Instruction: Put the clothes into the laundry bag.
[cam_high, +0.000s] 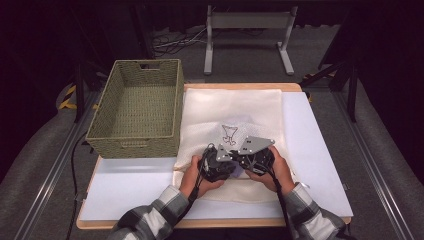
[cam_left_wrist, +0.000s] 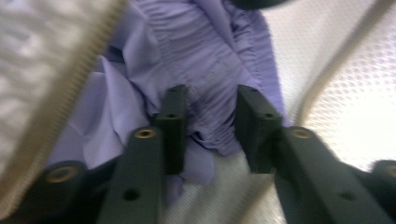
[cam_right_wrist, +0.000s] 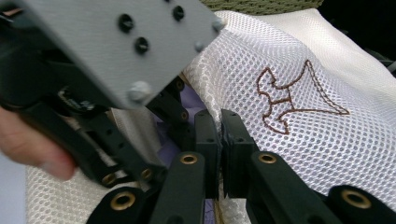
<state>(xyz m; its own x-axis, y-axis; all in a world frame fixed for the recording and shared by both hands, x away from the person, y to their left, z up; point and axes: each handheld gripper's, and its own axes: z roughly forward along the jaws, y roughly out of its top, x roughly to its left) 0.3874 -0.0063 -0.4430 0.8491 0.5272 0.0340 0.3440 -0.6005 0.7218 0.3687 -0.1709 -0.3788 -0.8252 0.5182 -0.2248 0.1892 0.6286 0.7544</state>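
Note:
A white mesh bag (cam_high: 230, 112) with a brown stitched emblem (cam_right_wrist: 289, 100) lies flat on the table. A lilac cloth (cam_left_wrist: 205, 56) sits bunched inside the bag's opening, beside its zip edge (cam_left_wrist: 60, 107). My left gripper (cam_left_wrist: 210, 126) is open, its jaws standing apart on either side of a ruched fold of the cloth. In the high view it (cam_high: 231, 169) is at the bag's near edge, close against my right gripper (cam_high: 241, 161). My right gripper (cam_right_wrist: 220, 135) is shut on the bag's mesh edge (cam_right_wrist: 210, 100). The left gripper's grey plate (cam_right_wrist: 116, 46) looms right beside it.
A woven green basket (cam_high: 131, 142) stands empty at the table's left, touching the bag's left side. The white board (cam_high: 130, 185) under everything has bare room at front left and along the right. A metal stand (cam_high: 247, 30) is on the floor beyond the table.

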